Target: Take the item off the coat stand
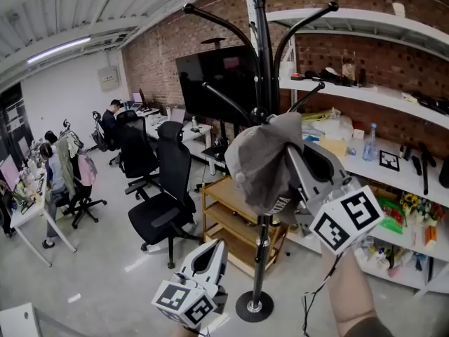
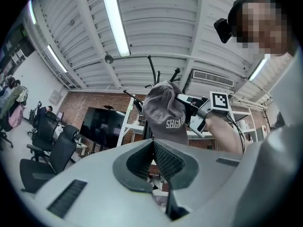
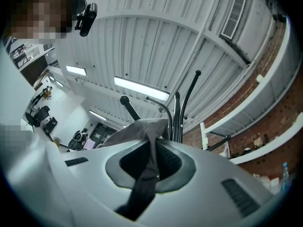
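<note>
A grey cap [image 1: 261, 166] with white lettering hangs at the black coat stand [image 1: 261, 69], by the hub of its lower arms. Whether it still rests on a hook I cannot tell. My right gripper [image 1: 291, 149] reaches up from the lower right and is shut on the cap's fabric [image 3: 139, 129], which runs down between its pads. The stand's curved arms [image 3: 179, 110] rise just behind the cap. My left gripper [image 1: 209, 253] is lower, in front of the stand's base [image 1: 254, 305], shut with nothing in it. From the left gripper view, the cap [image 2: 165, 112] and the right gripper [image 2: 189, 105] show above.
A wooden trolley [image 1: 228, 216] stands just behind the stand. Black office chairs [image 1: 165, 202] are to its left. White shelves [image 1: 393, 100] full of items line the brick wall at right. A dark screen [image 1: 214, 79] stands behind. People sit at desks [image 1: 52, 167] far left.
</note>
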`<state>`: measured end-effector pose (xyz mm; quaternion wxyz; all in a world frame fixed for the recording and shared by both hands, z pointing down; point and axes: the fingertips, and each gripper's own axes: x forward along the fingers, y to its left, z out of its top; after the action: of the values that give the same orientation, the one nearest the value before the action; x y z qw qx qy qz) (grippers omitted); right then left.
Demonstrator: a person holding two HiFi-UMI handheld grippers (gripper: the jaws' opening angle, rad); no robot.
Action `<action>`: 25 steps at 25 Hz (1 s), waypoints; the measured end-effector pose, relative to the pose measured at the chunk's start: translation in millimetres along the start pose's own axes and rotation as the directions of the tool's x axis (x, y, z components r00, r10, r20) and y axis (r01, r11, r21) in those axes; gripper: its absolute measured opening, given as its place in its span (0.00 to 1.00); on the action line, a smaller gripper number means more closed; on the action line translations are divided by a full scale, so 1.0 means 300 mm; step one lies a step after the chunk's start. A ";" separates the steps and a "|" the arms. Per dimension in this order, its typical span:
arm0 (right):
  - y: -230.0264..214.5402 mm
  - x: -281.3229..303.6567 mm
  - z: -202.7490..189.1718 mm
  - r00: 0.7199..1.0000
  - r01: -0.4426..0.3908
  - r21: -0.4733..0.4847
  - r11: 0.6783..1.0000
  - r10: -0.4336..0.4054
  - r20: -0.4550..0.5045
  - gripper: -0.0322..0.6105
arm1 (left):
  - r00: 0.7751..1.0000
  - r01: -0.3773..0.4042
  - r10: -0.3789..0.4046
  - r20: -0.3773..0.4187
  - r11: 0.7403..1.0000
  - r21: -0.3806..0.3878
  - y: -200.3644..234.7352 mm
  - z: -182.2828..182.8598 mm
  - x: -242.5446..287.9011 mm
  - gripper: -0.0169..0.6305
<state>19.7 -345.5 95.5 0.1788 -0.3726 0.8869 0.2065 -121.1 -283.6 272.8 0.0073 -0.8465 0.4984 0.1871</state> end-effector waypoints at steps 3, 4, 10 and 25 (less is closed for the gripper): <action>0.011 -0.002 0.009 1.000 0.009 -0.004 1.000 -0.009 0.000 0.11 | 0.999 0.022 -0.022 0.030 0.999 0.024 -0.019 0.063 0.010 0.04; 0.014 0.001 0.017 1.000 0.012 -0.009 1.000 -0.012 0.000 0.11 | 0.998 0.032 -0.034 0.047 0.999 0.035 -0.027 0.099 0.017 0.04; 0.005 0.023 0.065 1.000 0.019 -0.037 0.999 -0.019 0.008 0.11 | 0.989 0.062 -0.075 0.131 0.994 0.095 -0.053 0.296 0.080 0.04; 0.074 0.034 0.193 0.998 0.013 -0.105 0.994 -0.006 0.064 0.11 | 0.974 0.114 -0.140 0.177 0.983 0.147 -0.079 0.479 0.122 0.04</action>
<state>6.2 -308.5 46.7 0.1881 -0.3791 0.8667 0.2639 -129.7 -273.7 123.1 0.1234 -0.8529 0.4519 0.2304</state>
